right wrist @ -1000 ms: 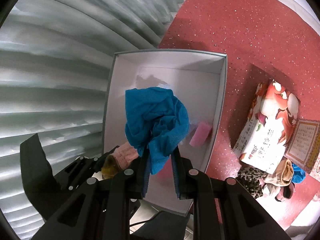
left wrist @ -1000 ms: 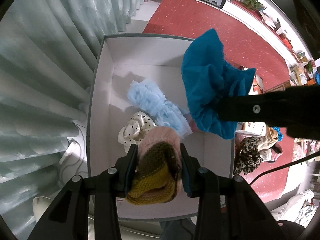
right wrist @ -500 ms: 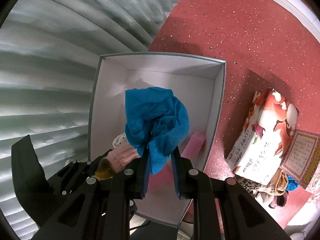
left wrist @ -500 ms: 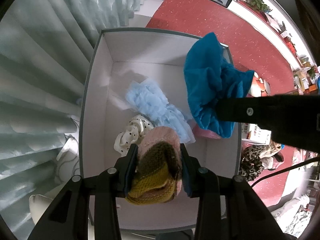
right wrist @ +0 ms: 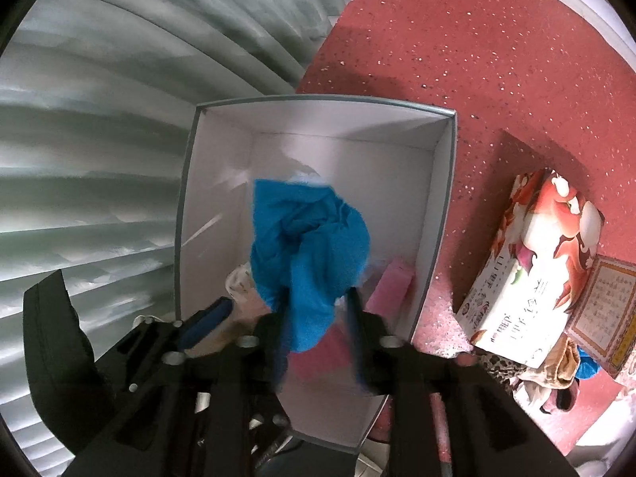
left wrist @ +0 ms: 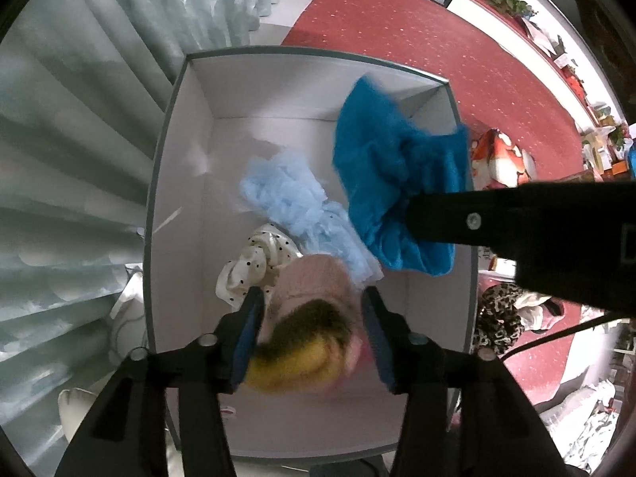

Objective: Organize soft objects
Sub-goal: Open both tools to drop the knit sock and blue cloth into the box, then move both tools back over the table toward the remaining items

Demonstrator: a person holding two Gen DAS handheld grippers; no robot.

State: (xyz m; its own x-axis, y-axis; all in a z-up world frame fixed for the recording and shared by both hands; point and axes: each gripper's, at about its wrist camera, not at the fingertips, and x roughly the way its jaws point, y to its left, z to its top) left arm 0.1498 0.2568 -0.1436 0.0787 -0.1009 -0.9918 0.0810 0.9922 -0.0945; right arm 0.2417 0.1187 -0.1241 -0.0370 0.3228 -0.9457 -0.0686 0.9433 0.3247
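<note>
A white open box [left wrist: 181, 183] [right wrist: 437, 206] stands on the red floor by the curtain. Inside lie a light-blue fluffy cloth [left wrist: 290, 194], a white polka-dot cloth [left wrist: 250, 262] and a pink item [right wrist: 391, 282]. My left gripper [left wrist: 312, 332] has its jaws spread over the box, with a pink, brown and yellow knit piece [left wrist: 310, 318] blurred between them. My right gripper [right wrist: 318, 336] has its jaws parted around a teal cloth [right wrist: 310, 246] [left wrist: 393, 183], which hangs blurred between them above the box.
A pale curtain [right wrist: 119, 99] runs along the box's left side. A printed carton [right wrist: 532, 270] lies on the red floor [right wrist: 457, 39] to the right, with a leopard-print cloth [left wrist: 497, 314] and other soft items near it.
Both grippers have opened wider than before. The knit piece and the teal cloth are now blurred and loose between the jaws. Both cameras sit higher over the box.
</note>
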